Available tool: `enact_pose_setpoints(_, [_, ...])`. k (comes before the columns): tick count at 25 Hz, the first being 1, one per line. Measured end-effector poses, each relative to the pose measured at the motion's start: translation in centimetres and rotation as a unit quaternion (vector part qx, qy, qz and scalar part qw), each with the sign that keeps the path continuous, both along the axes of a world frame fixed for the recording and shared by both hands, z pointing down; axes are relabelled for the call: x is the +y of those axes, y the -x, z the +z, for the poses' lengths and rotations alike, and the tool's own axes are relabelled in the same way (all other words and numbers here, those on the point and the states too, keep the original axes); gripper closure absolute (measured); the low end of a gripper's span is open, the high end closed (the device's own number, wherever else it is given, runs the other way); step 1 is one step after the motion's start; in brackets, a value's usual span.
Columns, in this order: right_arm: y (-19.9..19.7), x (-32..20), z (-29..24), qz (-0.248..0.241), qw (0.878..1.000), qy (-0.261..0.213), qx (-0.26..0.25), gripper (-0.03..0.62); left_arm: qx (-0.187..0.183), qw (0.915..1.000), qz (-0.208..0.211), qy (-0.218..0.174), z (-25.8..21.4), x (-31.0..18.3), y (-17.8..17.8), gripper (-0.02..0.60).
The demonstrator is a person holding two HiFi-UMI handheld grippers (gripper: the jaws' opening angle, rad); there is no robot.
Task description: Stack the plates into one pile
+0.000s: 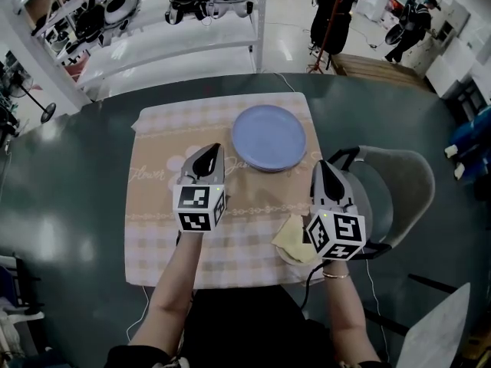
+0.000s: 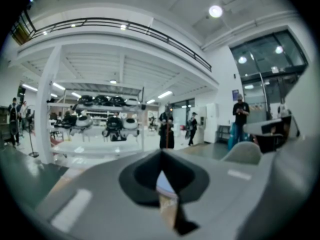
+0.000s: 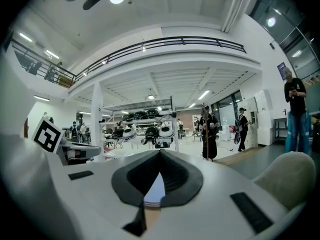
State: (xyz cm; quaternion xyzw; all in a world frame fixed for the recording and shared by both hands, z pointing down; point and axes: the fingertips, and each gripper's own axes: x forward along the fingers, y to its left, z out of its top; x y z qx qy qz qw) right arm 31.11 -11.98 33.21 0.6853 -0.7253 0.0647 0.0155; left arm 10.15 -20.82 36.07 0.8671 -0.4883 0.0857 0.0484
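A pile of pale blue plates (image 1: 268, 138) rests on the far right part of a beige checked tablecloth (image 1: 157, 175). My left gripper (image 1: 212, 149) hovers over the cloth just left of the pile, shut with nothing in it. To the right of the pile and nearer me, my right gripper (image 1: 319, 165) is also shut and empty. In the left gripper view the jaws (image 2: 161, 153) meet, and a sliver of plate (image 2: 165, 183) shows beneath them. The right gripper view has the shut jaws (image 3: 160, 152) pointing at the stacked plates (image 3: 155, 191).
A yellow cloth (image 1: 294, 241) lies at the tablecloth's near right corner, under my right gripper's marker cube. A grey chair (image 1: 403, 190) stands at the right of the dark round table (image 1: 69, 198). Shelves of equipment (image 1: 176, 6) and people stand beyond.
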Motion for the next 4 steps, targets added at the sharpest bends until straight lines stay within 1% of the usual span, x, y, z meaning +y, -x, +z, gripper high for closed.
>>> enact_pose_setpoints(4, [0.09, 0.28, -0.39, -0.005, 1.0, -0.003, 0.002, 0.591, 0.0, 1.0, 0.002, 0.001, -0.31, 0.03, -0.34, 0.574])
